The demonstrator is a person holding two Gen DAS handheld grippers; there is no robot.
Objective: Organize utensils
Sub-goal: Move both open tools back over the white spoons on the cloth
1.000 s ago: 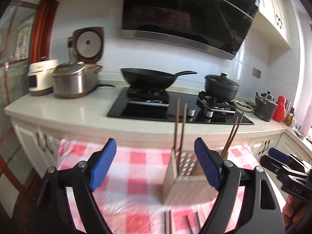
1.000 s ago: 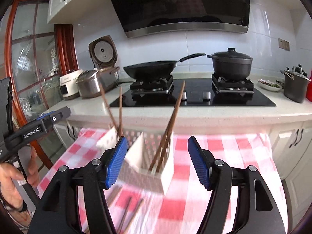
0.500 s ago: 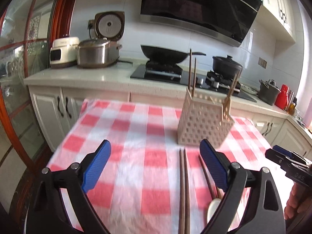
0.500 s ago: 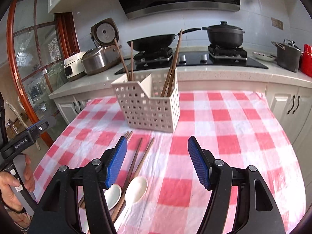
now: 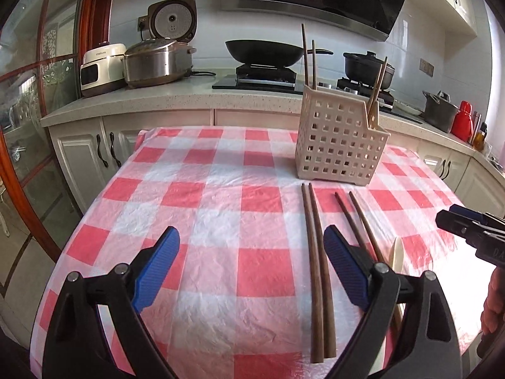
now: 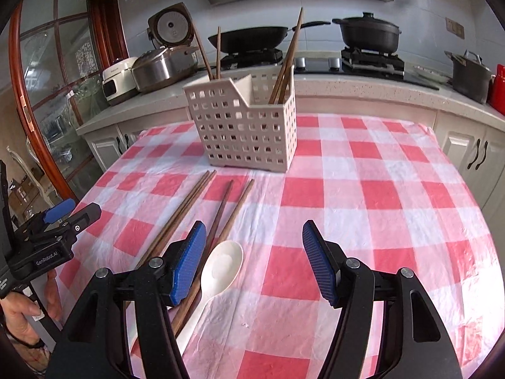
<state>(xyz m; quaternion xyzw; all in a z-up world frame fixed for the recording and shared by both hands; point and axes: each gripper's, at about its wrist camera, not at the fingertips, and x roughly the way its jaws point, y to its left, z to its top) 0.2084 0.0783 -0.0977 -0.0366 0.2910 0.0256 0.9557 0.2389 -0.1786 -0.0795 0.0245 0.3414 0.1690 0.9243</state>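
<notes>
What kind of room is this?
It looks like a home kitchen. A stove with a black wok and a lidded pot sits on the counter, a rice cooker stands nearby, and chopsticks lie on the checked tablecloth.

Checked tablecloth [image 6: 363,195] carries a basket [image 6: 246,135], four chopsticks [image 6: 180,214], seemingly one spoon [image 6: 221,265].

"GenRobot.AI" reads in white on the black body of the left gripper [image 6: 50,237], seen from the right wrist. The white cooker [image 5: 101,69] on the counter carries a small brand mark, too tiny to read.
</notes>
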